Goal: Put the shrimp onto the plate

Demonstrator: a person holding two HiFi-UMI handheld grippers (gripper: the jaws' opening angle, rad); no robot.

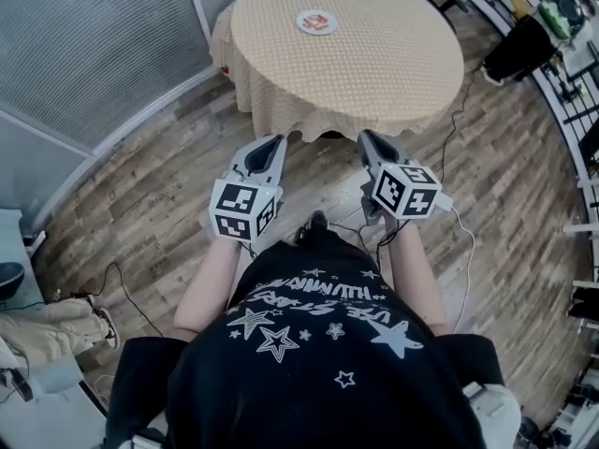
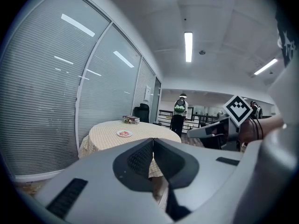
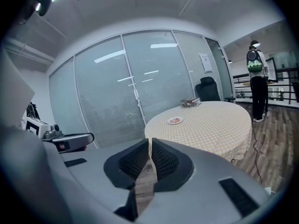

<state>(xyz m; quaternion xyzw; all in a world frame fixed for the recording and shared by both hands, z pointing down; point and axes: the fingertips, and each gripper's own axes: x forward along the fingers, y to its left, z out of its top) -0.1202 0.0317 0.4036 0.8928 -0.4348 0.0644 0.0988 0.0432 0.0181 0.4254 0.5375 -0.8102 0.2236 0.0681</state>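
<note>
A: Holding both close to the body: left gripper (image 1: 273, 142) and right gripper (image 1: 367, 137), jaws pressed together, nothing between them.

B: Sensible, since the plate (image 1: 301, 22) lies well ahead of both; the orange bits on it are likely the shrimp (image 1: 319, 21).

Patterned yellow cloth tablecloth (image 1: 374, 64), matt wood-plank floor (image 1: 159, 195) with visible grain.
</note>
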